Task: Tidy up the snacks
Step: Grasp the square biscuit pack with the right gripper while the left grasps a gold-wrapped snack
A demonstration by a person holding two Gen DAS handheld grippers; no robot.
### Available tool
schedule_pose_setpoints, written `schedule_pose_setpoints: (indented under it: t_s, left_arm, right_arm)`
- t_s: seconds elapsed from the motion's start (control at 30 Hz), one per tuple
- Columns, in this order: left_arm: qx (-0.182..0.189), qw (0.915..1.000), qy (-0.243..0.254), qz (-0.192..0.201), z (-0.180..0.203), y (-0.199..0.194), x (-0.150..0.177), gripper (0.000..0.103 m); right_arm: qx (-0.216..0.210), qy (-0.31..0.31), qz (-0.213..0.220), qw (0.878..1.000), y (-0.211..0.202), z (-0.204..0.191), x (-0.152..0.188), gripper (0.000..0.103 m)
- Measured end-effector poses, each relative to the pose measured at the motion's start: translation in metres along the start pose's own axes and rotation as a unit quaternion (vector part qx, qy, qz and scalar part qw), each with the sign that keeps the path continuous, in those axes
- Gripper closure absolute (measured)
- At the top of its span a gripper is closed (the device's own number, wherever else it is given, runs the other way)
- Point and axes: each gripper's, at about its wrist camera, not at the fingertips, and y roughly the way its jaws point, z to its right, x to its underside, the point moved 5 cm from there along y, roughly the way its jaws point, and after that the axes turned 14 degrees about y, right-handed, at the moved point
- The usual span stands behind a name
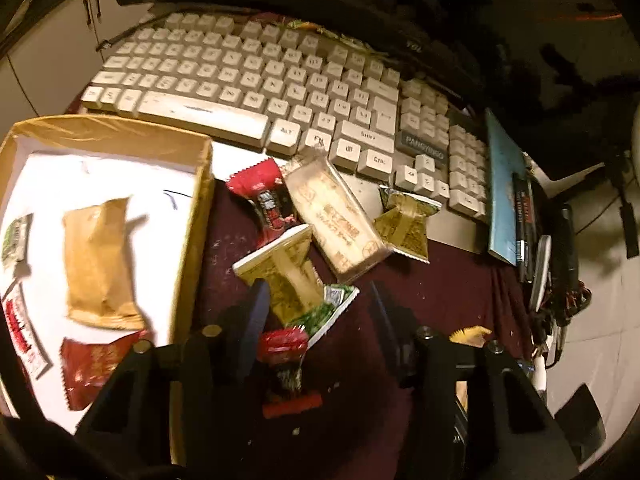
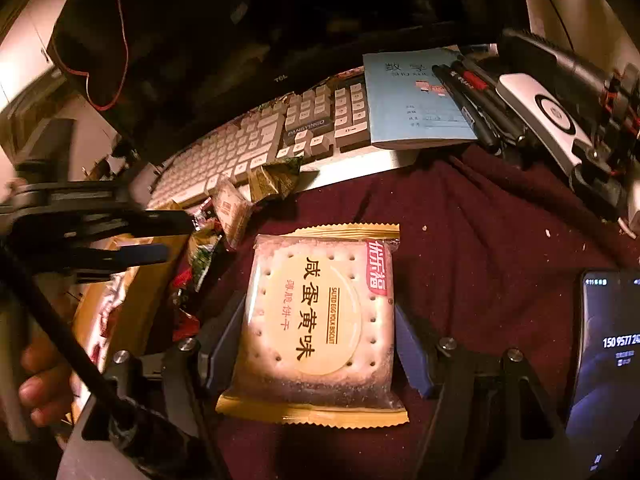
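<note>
My left gripper (image 1: 316, 316) is open above a heap of snack packets on the dark red cloth: a green-and-white packet (image 1: 326, 310), a red candy (image 1: 282, 342), a tan packet (image 1: 286, 268), a long clear cracker pack (image 1: 336, 212) and a red packet (image 1: 266, 196). A cardboard box (image 1: 192, 216) at the left holds a tan packet (image 1: 98, 264) and red ones. My right gripper (image 2: 320, 332) has its blue fingers against both sides of a salted egg yolk biscuit pack (image 2: 324, 316) lying on the cloth.
A white keyboard (image 1: 248, 80) lies behind the snacks. A blue booklet (image 2: 412, 96) with pens (image 2: 472, 96) sits at the right. A phone (image 2: 608, 360) lies at the right edge. The left gripper (image 2: 120, 240) shows at the left of the right wrist view.
</note>
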Motion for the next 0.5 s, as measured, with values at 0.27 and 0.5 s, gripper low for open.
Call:
schedule_pose_setpoints:
  t_s: [0.27, 0.5]
  left_arm:
    - [-0.075, 0.9961, 0.046, 0.002, 0.010, 0.013, 0.000, 0.087]
    - [-0.017, 0.9963, 0.081, 0.026, 0.023, -0.004, 0.010, 0.092]
  right_arm:
    - [-0.006, -0.002, -0.004, 1.000, 0.002, -0.001, 0.002, 0.034]
    - [-0.018, 0.005, -0.006, 1.000, 0.003, 0.001, 0.001, 0.034]
